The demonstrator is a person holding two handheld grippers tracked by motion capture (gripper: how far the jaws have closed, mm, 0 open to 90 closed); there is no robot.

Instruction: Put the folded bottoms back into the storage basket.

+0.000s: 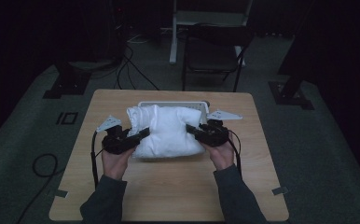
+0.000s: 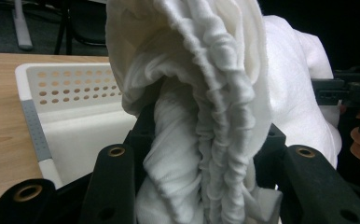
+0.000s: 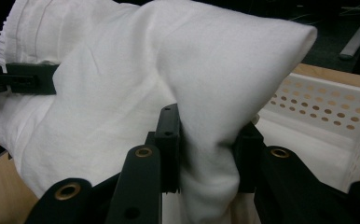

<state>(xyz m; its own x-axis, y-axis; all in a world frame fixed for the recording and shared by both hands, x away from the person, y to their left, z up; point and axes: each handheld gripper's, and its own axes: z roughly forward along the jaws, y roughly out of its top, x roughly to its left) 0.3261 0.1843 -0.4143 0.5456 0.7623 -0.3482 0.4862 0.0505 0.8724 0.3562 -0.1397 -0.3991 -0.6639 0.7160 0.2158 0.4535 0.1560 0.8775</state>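
While both hands worked at the wooden table, the white cloth hung bunched between the two grippers, over the near edge of a white perforated basket. On its left end, the left gripper was clamped tight on the gathered, ruffled edge. Opposite, the right gripper pinched a smooth fold, jaws closed on the fabric.

White cloth bundle: soft matt fabric, bunching between jaws. Basket beyond: smooth perforated white plastic. Table: matt wood-grain, lying beneath.
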